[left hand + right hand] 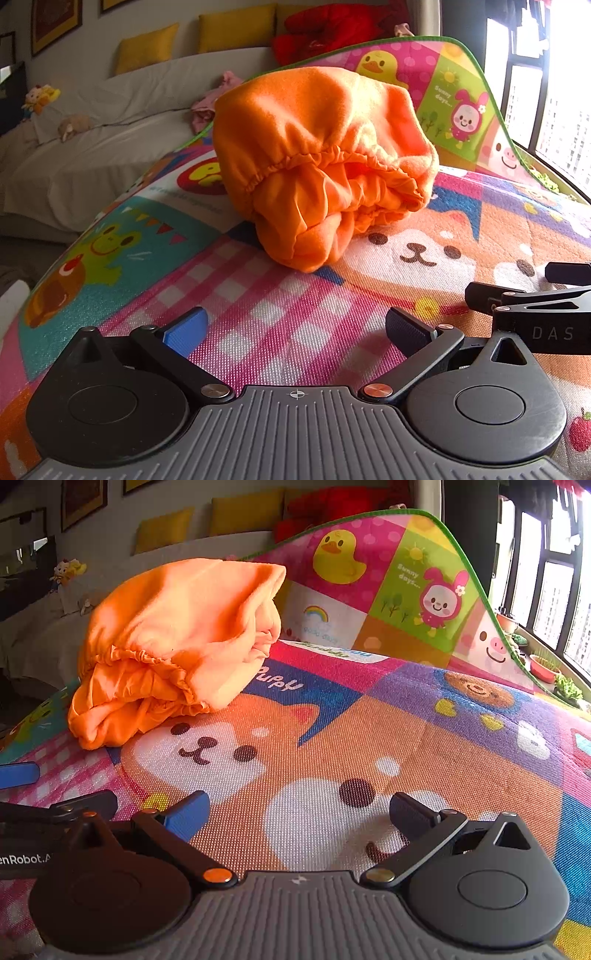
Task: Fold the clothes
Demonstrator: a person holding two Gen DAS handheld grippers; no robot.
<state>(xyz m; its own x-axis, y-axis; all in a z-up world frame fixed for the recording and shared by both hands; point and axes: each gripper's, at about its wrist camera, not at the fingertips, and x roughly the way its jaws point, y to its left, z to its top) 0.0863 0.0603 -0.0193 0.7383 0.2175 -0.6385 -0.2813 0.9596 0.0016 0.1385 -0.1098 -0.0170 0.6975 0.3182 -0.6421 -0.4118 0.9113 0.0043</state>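
An orange garment [317, 162] with a gathered elastic hem lies bundled in a thick folded heap on the cartoon play mat [266, 295]. It shows at the upper left of the right wrist view [173, 646]. My left gripper [295, 328] is open and empty, low over the mat, a short way in front of the garment. My right gripper [299, 812] is open and empty, over the mat to the right of the garment. The right gripper's fingers [524, 295] show at the right edge of the left wrist view. The left gripper's blue pad [18, 773] shows at the left edge of the right wrist view.
The mat's far edge [424, 590] curls up behind the garment. A grey sofa [110, 122] with yellow cushions, a red item and small toys stands at the back left. Windows [554, 590] with potted plants on the sill are at the right.
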